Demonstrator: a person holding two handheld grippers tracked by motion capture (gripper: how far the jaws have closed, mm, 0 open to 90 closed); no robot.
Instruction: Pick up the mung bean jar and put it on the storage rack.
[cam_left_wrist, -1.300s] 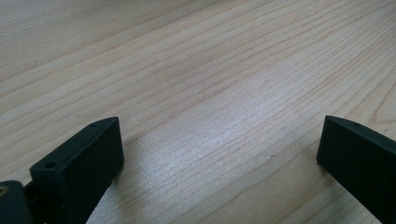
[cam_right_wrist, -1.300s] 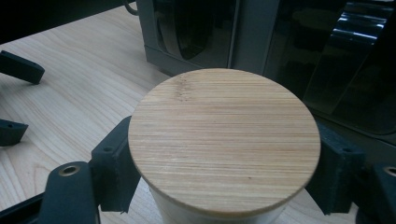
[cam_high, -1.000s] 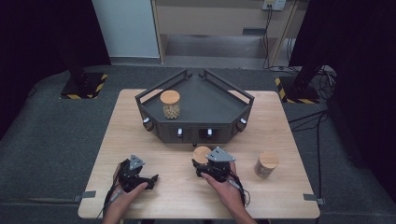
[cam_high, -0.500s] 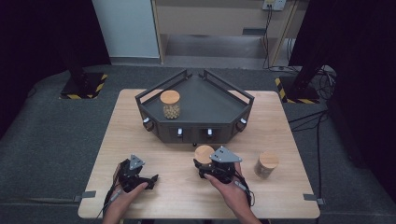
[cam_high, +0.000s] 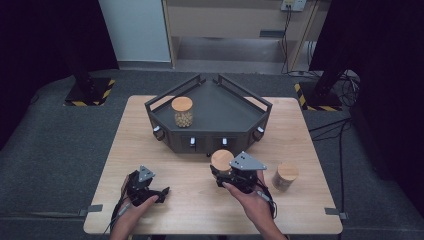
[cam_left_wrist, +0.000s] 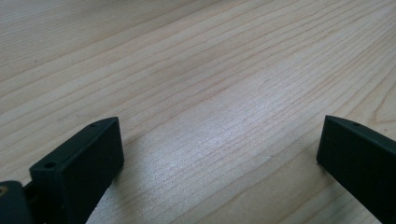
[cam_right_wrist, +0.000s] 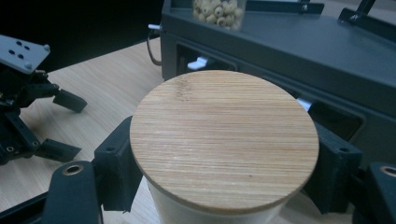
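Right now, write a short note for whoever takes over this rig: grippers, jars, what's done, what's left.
Right gripper: shut on a wooden-lidded jar, in front of the dark tray.
Left gripper: open and holding nothing, low over the table.
Done: one jar of beads stands on the tray.
Left: probably set the held jar on the tray, then fetch the third jar at the table's right.
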